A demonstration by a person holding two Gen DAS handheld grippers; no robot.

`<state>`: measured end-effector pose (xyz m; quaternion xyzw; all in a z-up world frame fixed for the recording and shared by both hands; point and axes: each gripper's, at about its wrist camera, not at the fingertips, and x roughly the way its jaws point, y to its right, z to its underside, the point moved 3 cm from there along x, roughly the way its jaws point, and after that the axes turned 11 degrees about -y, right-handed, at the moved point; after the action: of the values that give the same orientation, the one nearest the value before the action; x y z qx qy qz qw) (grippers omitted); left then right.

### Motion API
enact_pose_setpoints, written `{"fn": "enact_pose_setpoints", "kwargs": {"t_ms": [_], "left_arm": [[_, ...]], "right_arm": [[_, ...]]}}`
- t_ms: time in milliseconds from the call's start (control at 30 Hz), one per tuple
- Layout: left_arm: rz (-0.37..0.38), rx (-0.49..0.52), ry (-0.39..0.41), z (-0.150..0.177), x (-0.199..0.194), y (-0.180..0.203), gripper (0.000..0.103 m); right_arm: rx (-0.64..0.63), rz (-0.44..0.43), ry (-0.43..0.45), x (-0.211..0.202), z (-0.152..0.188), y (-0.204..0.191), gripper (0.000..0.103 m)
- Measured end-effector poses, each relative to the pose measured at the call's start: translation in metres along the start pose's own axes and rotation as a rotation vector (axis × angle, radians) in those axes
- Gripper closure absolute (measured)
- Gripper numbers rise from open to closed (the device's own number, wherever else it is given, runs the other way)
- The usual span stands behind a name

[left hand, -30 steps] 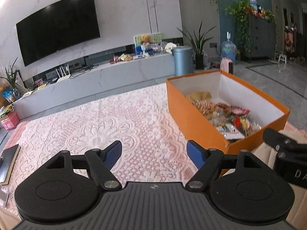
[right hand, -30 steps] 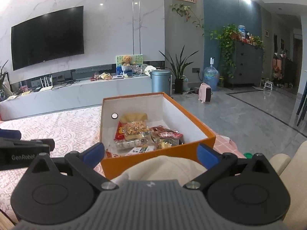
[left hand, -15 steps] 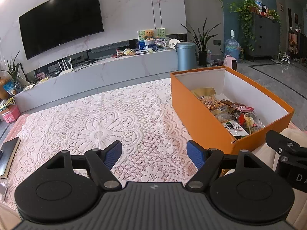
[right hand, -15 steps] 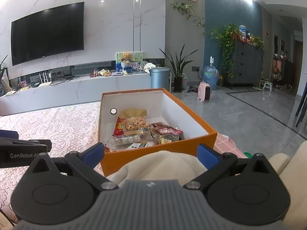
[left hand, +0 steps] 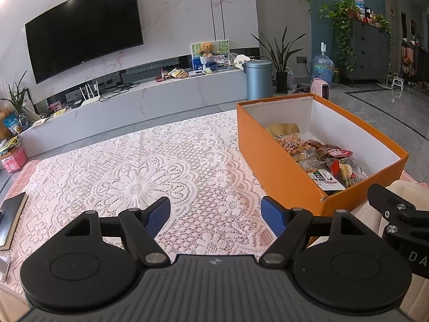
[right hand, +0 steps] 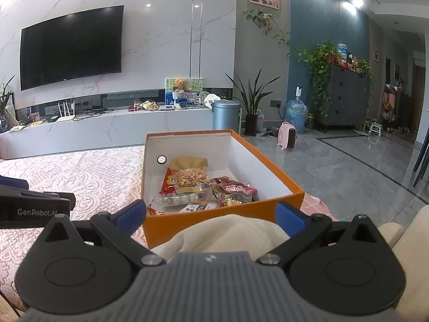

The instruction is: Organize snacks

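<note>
Left tongs [left hand: 215,214]: blue fingertips spread wide apart, holding nothing, positioned above the lace cloth [left hand: 139,177] that covers the desk. Right tongs [right hand: 211,213]: also spread wide, empty, aimed at the near end of the orange box [right hand: 222,214].

The orange box stands on the desk at the right side of the lace cloth, lid off, white interior exposed. The snacks [right hand: 198,187] lie inside it, piled toward the near half: a clear pack of golden pieces on top, a red wrapper beside it, and a white-and-green packet [left hand: 325,179] at the near wall. Further packets sit beneath; their labels are probably too small to read.

A cream fabric item [right hand: 228,230] lies just in front of the box, between the right tongs' fingers in that view. A dark book [left hand: 12,217] rests at the left desk edge.
</note>
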<state>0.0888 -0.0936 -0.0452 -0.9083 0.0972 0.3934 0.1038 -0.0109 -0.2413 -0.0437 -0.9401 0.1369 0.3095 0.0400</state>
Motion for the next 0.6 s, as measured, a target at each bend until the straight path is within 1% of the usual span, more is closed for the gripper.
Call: {"fn": "enact_pose_setpoints", "kwargs": {"t_ms": [600], "left_arm": [[0.007, 0.004, 0.002, -0.0003, -0.0013, 0.0025, 0.013]], "right_arm": [[-0.004, -0.002, -0.002, -0.0001, -0.0004, -0.0008, 0.003]]}}
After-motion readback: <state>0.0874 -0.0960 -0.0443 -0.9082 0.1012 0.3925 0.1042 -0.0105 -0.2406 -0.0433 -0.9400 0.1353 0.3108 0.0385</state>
